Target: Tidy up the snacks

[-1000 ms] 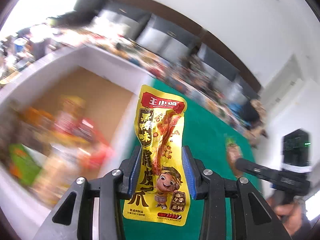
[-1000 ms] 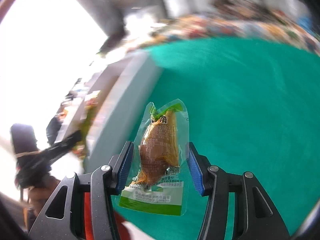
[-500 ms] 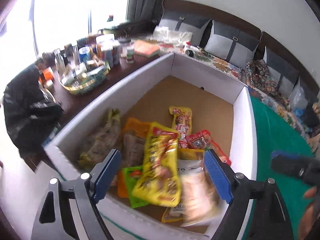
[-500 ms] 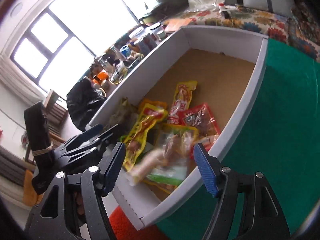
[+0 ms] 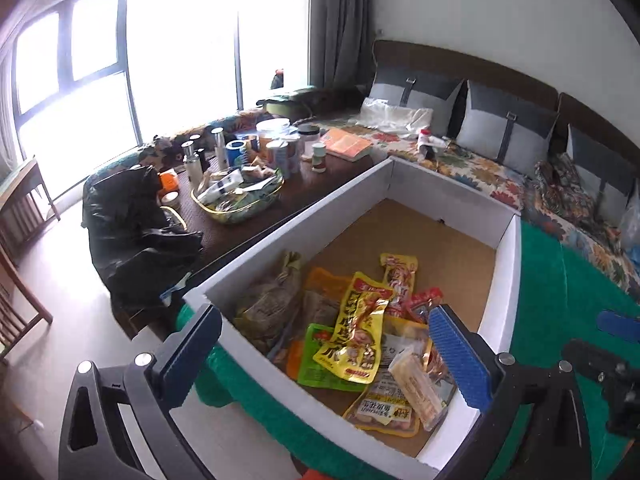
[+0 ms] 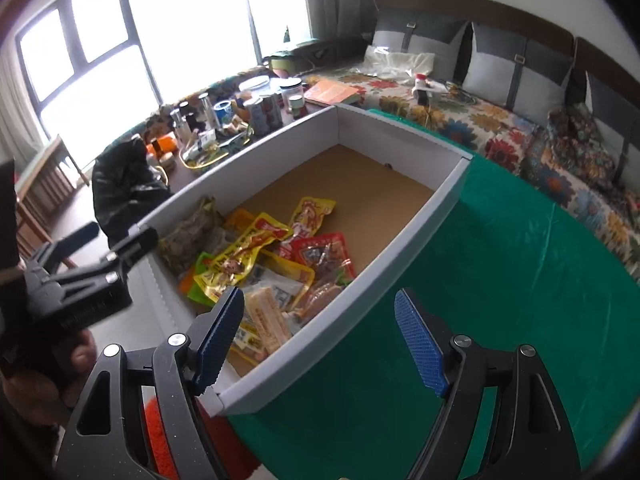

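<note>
A white cardboard box with a brown floor holds several snack packets. On top of the heap lies a yellow packet with red lettering. A clear packet with a brown piece and green trim rests against the box's near wall. My left gripper hangs over the box's near corner, its jaws opening with nothing between them. My right gripper hovers over the box's right wall, its jaws also opening and empty. The right wrist view shows the left gripper at the far left.
The box sits on a green cloth. Beyond it a dark table carries bottles, tins and a tray. A black bag hangs at the table's end. A floral sofa with grey cushions runs along the wall.
Both grippers swung from above the green cloth to over the box. The left let go of the yellow packet, the right of the brown and green one. Both packets now lie in the box.
</note>
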`<state>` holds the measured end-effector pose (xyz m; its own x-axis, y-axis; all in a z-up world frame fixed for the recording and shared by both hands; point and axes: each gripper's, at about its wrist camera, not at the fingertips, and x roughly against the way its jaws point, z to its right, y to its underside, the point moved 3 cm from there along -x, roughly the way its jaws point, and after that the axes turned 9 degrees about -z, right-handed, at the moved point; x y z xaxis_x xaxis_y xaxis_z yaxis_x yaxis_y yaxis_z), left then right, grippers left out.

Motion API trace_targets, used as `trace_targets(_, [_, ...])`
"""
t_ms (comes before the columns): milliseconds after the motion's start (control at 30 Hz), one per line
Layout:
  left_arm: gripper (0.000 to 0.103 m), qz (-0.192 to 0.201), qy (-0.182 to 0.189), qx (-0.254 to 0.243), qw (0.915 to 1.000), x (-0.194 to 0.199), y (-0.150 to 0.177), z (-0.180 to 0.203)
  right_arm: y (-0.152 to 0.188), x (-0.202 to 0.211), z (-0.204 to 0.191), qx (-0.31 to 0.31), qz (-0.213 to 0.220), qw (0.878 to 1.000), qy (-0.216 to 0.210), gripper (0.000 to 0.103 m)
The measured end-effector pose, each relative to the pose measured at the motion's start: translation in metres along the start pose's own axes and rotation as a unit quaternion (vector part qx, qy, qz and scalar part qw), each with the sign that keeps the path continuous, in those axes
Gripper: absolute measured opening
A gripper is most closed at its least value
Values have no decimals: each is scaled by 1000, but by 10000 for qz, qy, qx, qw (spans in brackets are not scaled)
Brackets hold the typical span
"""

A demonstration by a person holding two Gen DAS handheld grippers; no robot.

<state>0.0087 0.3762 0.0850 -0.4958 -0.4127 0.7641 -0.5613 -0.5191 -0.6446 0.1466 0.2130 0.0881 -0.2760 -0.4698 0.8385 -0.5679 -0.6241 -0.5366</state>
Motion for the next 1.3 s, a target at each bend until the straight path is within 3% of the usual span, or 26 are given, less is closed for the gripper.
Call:
trace_targets(233, [102, -361, 58, -37, 9993, -1, 1, -8, 1, -5, -14, 243, -179, 9993, 231, 81])
trace_targets(367, [102, -537, -218, -173, 9982, -8, 1, -12, -3, -3, -19, 245, -204, 9993, 182, 81])
trace_targets(1100, [103, -579, -311, -434, 9969, -8, -2, -8, -11, -19, -35, 458, -397, 9977, 318, 81])
trace_targets(1300, [103, -599, -126, -343, 9975, -6, -6, -10, -15, -18, -36, 478, -373, 9974, 383, 81])
